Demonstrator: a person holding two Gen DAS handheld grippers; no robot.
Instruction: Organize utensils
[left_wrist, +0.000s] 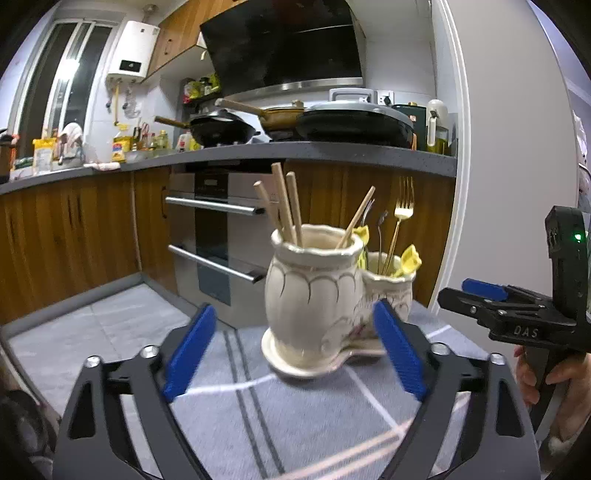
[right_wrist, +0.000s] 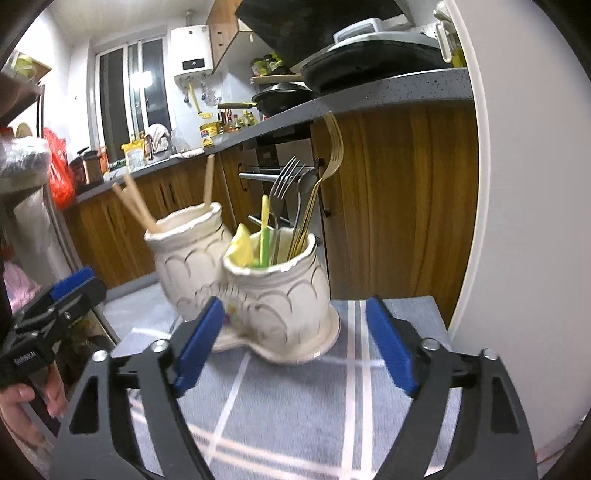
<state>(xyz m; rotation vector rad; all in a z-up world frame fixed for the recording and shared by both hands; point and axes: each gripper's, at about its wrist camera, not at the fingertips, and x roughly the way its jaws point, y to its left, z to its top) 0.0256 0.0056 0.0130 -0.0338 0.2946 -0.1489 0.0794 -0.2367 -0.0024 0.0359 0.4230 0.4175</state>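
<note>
Both tongs, left tongs (left_wrist: 291, 352) and right tongs (right_wrist: 295, 343), spread, empty, facing double ceramic utensil holder (left_wrist: 314, 291) at twelve o'clock. Sorting looks finished; next: back away cleanly.

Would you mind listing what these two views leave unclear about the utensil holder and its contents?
- Lower ends of the chopsticks and gold fork: hidden inside the ceramic holder, both views.
- What the yellow pieces are: blurred, partly behind the rim, right wrist view.
- Painted motif low on the holder: covered by a blue pad in each view.
- Table cloth extent: cut off by frame edges.
</note>
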